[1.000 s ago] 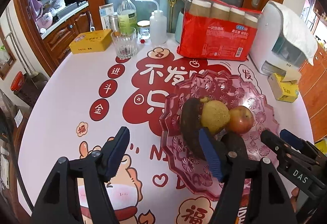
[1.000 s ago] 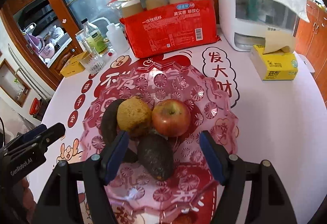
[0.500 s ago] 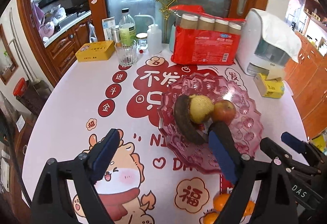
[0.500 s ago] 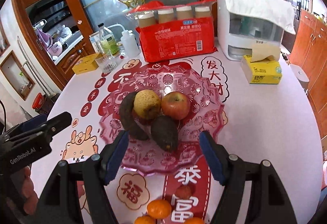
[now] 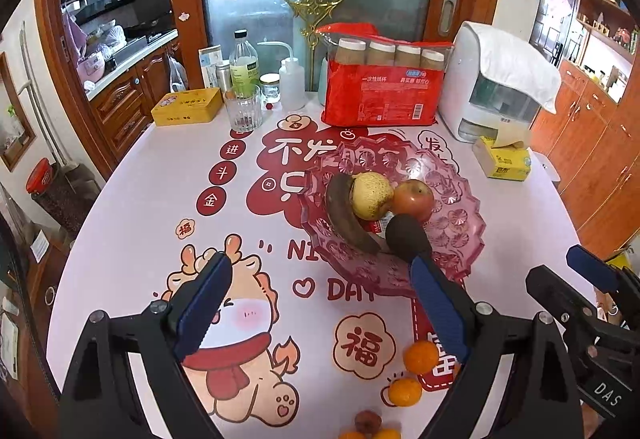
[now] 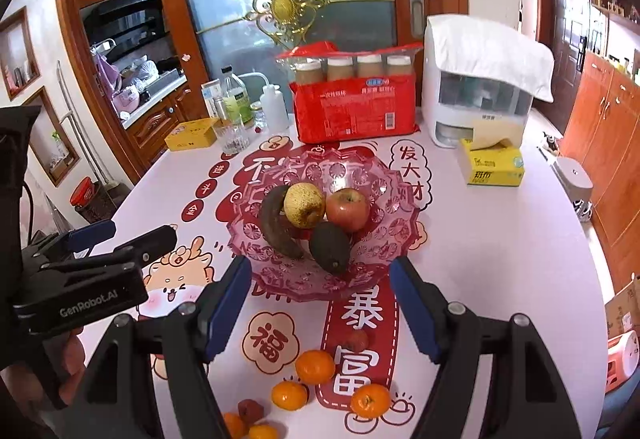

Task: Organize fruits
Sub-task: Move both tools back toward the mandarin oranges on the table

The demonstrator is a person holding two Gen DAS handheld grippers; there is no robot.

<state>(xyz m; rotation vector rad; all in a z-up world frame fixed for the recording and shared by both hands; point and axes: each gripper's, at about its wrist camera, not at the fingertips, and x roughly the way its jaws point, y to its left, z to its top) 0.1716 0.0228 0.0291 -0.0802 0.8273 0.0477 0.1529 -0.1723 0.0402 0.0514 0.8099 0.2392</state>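
— Right gripper (image 6: 320,303) gapes wide, empty; so does your left (image 5: 320,309). Where's the fruit?
— Mandarins (image 6: 315,366) sit loose near you, short of the bowl (image 6: 376,263).
— Straddle one squarely, close gently, don't bruise it.

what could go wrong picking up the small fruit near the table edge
The oranges lie loose near the table's front edge; a nudge from the open right gripper could roll one off. The avocado leans at the pink plate's front, so adding fruit may dislodge it. The left gripper is close and could collide.
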